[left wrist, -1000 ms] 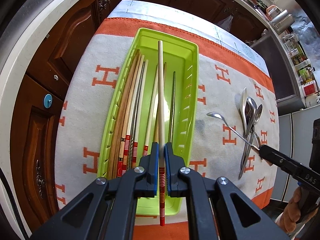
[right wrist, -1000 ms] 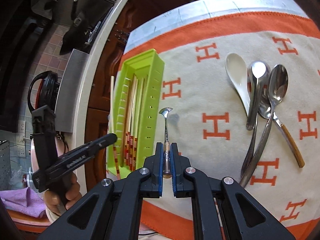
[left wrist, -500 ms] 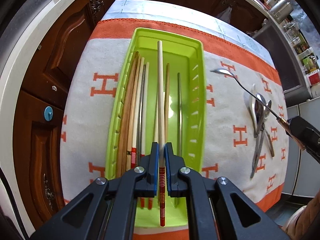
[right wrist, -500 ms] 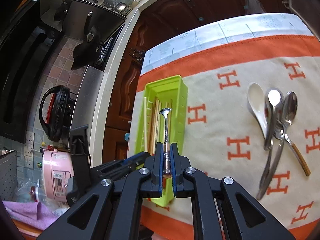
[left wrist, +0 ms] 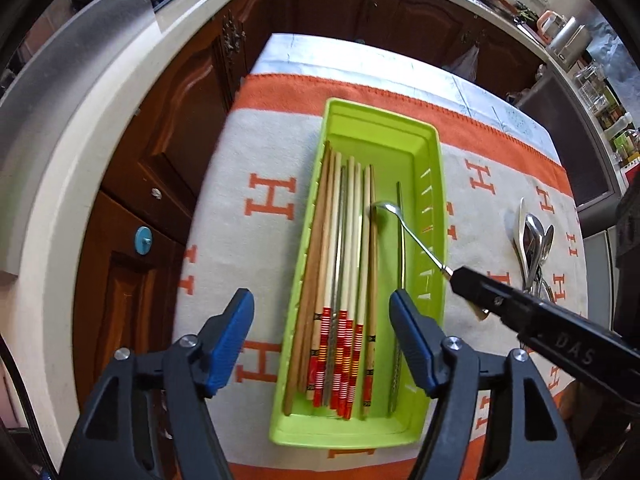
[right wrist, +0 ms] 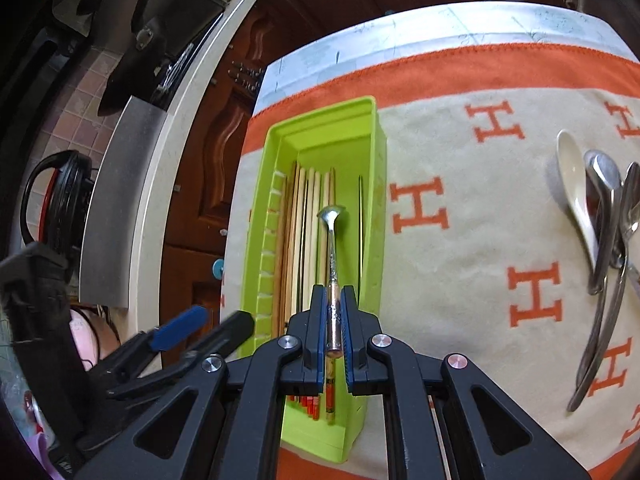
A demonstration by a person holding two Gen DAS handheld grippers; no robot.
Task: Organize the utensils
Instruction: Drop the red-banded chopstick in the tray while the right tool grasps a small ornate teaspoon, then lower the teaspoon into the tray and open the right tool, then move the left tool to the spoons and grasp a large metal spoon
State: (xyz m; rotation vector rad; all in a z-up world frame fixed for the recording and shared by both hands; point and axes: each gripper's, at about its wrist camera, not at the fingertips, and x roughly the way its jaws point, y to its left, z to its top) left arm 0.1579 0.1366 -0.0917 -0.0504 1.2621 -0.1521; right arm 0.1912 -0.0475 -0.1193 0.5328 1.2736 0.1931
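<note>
While gripped, spoon [right wrist: 333, 248] points lengthwise along tray [right wrist: 372, 184].

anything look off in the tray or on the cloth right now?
Mostly tidy. One oddity: the right gripper holds a small spoon over the green tray, which holds only chopsticks; the other spoons lie piled, crossing, on the cloth.

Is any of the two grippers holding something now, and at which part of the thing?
The right gripper holds a small spoon by the end of its handle, bowl over the green tray. The left gripper is open and holds nothing.
</note>
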